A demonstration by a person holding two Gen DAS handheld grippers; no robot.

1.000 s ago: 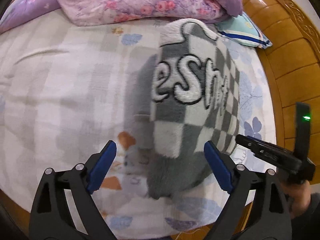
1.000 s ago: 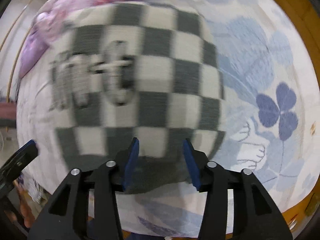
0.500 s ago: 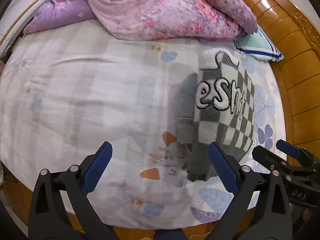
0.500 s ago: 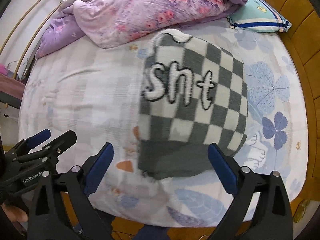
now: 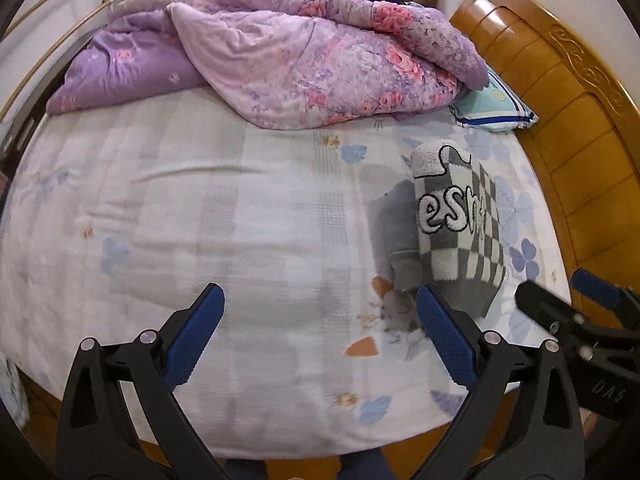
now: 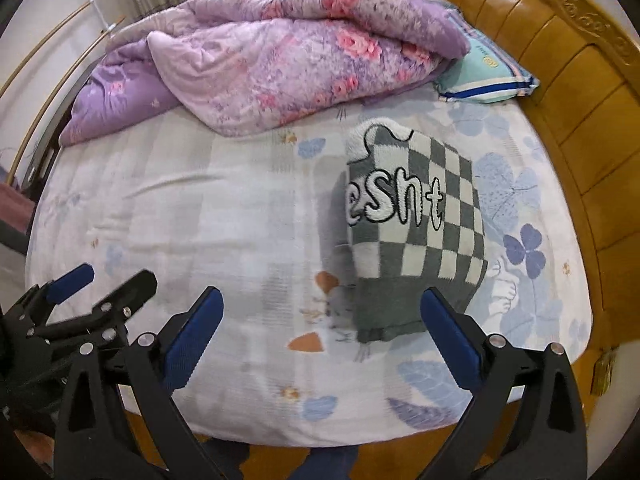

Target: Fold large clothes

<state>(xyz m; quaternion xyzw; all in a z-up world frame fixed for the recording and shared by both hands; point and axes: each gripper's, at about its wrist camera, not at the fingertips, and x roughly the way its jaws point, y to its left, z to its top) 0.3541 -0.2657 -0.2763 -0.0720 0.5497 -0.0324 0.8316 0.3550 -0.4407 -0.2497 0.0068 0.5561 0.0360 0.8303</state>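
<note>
Both grippers risen off folded sweater (image 6: 412,224) lettered "esht"

The folded grey-and-white checked knitted sweater (image 6: 416,220) lies on the pale flower-printed bedsheet (image 6: 180,220). Left of the sweater the sheet is bare and wide, free for passage. Behind the sweater a heaped purple floral quilt (image 6: 280,52) and a turquoise striped pillow (image 6: 486,76) block the way. Right of the sweater, a curved orange wooden headboard (image 6: 580,100) walls the edge.

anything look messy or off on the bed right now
The checkered sweater is folded, but a plain grey part sticks out along its left edge. Behind it the purple quilt lies bunched up.
</note>
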